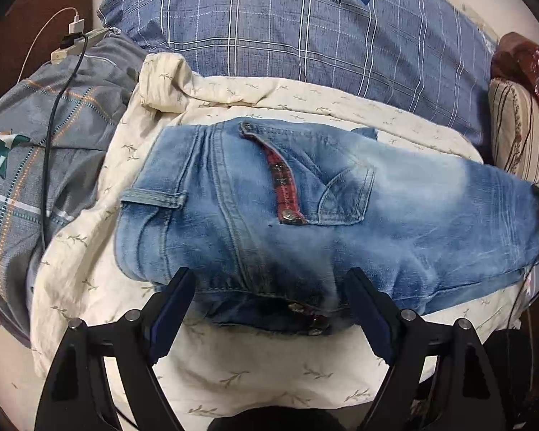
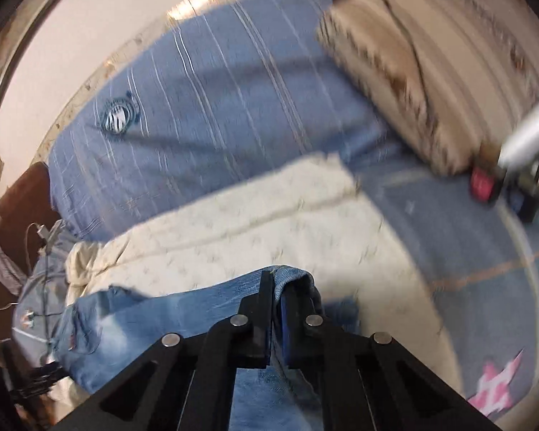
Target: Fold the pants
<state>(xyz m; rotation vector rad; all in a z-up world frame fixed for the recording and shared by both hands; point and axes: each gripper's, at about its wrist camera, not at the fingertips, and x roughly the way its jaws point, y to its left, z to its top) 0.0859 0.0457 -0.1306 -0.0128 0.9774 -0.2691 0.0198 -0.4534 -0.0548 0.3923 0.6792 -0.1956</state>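
Observation:
Faded blue jeans [image 1: 305, 208] lie folded on a cream sheet [image 1: 233, 370] on the bed, back pocket and red plaid trim facing up. My left gripper [image 1: 269, 283] is open, its jaws spread either side of the jeans' near edge, not gripping. My right gripper [image 2: 275, 287] is shut on a fold of the jeans [image 2: 161, 319], with denim pinched between its pads. The right wrist view is blurred by motion.
A blue plaid pillow [image 1: 287, 36] lies behind the jeans. A grey blanket [image 1: 36, 151] with charger cables [image 1: 54, 107] lies at the left. A striped cushion [image 1: 524, 129] stands at the right. A brown headboard [image 1: 36, 10] is at the far left.

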